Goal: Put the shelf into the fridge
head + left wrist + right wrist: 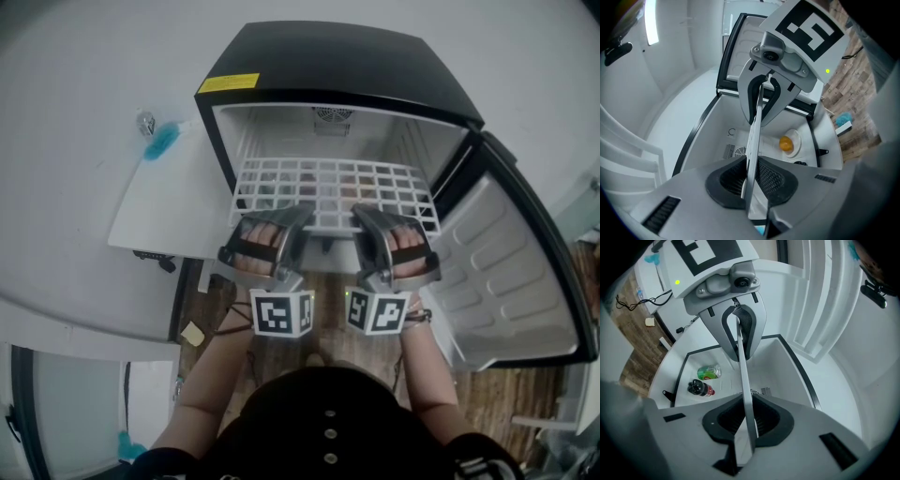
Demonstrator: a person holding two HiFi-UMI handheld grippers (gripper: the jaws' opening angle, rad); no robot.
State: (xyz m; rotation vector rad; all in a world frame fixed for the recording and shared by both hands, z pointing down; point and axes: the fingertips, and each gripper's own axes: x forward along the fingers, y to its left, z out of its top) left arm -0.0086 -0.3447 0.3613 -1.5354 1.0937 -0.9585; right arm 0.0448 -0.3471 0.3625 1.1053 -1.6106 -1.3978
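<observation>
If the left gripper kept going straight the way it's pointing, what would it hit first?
Clamped on the wire shelf, the left gripper points into the fridge; straight on, it would probably meet the back wall near the vent first, though depth is unclear.

- Left gripper [298, 216]: grey moulded shell with a black strap across the left hand [255, 246]. The jaws are grey and carry black mesh-textured pads [774, 177].
- Right gripper [364, 217]: matching grey shell, with a black strap over the right hand [410, 249]. A round camera lens [769, 55] is set in its front housing.
- Marker cubes [281, 313]: white, with black square codes on each face. A small green light [828, 71] sits beside the right one.
- Clothing: black top [328, 412] with a row of small pale buttons, and dark cords at both wrists.
</observation>
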